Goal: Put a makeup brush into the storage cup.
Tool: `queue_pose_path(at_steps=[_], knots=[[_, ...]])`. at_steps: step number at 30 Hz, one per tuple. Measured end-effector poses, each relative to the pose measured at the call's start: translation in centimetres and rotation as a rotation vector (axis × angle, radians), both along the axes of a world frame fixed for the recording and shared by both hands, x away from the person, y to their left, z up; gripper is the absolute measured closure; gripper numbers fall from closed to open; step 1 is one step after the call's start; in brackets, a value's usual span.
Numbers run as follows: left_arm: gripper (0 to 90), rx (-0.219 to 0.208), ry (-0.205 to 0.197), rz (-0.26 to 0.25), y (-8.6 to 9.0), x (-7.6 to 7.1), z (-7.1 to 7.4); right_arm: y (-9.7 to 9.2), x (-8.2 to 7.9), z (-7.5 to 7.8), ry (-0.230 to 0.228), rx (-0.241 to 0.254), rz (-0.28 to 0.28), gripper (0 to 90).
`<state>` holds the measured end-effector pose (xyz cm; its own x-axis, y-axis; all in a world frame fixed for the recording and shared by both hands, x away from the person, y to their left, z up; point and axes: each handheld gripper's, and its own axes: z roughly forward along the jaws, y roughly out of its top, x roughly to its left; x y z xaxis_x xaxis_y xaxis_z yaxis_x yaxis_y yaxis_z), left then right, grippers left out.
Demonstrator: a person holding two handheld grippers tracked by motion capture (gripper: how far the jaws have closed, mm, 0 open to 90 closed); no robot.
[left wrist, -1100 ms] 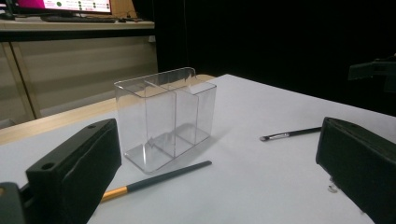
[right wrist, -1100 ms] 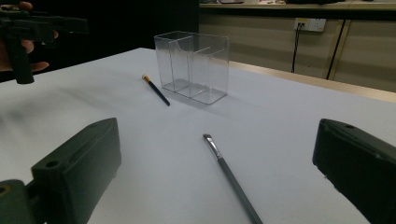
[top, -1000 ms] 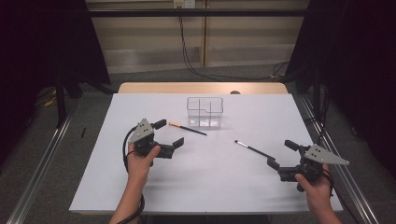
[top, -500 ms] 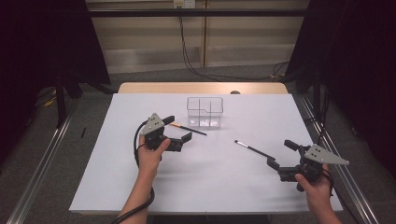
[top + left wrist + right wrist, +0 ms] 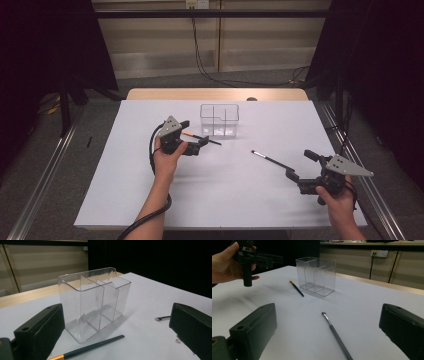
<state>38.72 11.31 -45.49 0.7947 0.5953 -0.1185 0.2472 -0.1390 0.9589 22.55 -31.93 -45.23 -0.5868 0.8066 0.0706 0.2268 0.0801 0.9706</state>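
Observation:
A clear plastic organizer (image 5: 220, 120) with several compartments stands upright toward the far middle of the white table (image 5: 125, 200). A dark-handled brush with a gold ferrule (image 5: 202, 138) lies just in front of it. My left gripper (image 5: 194, 135) hovers open over that brush; in the left gripper view the brush (image 5: 95, 346) lies between the jaws, below the organizer (image 5: 95, 302). A second dark brush with a silver ferrule (image 5: 272, 160) lies to the right. My right gripper (image 5: 301, 165) is open at its handle end, and the brush (image 5: 337, 336) runs between its jaws.
A wooden strip (image 5: 215, 94) runs along the table's far edge, with cables and a wall behind it. Metal rails (image 5: 45, 170) flank the table on both sides. The left gripper (image 5: 262, 258) and its hand show at the top left of the right gripper view.
My left gripper has moved forward and to the right, ending over the gold-ferruled brush near the organizer. The right gripper and both brushes have stayed put.

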Motion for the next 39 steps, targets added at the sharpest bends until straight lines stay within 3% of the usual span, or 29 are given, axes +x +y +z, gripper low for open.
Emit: queue_pose_path(at_steps=[9, 12, 21, 27, 33, 36, 38, 39], knots=[[0.0, 0.048, 0.011, 0.020, -1.1, 0.9, -0.2, 0.0, 0.0, 0.1, -0.003, 0.001, -0.001, 1.1], [0.0, 0.080, 0.041, 0.030, -1.2, 1.3, -0.3, 0.0, 0.0, 0.0, 0.001, 0.001, 0.002, 1.1], [0.0, 0.155, 0.075, 0.054, -1.6, 2.2, -0.6, 0.1, 0.0, 0.0, -0.001, -0.005, 0.009, 1.1], [0.0, 0.170, 0.100, 0.068, -2.1, 2.7, -0.8, 0.1, 0.0, 0.0, -0.001, -0.006, 0.010, 1.1], [0.0, 0.230, 0.128, 0.072, -2.8, 3.2, -0.6, 0.1, 0.0, 0.0, 0.001, -0.003, 0.010, 1.2], [0.0, 0.270, 0.164, 0.079, -2.9, 3.5, -0.5, 0.0, 0.0, -0.1, 0.002, -0.003, 0.011, 1.2], [0.0, 0.276, 0.178, 0.083, -3.0, 3.6, -0.5, 0.1, 0.0, -0.1, 0.003, -0.001, 0.009, 1.2], [0.0, 0.301, 0.194, 0.080, -3.1, 3.8, -0.4, 0.1, 0.0, 0.0, 0.002, -0.005, 0.010, 1.3]])
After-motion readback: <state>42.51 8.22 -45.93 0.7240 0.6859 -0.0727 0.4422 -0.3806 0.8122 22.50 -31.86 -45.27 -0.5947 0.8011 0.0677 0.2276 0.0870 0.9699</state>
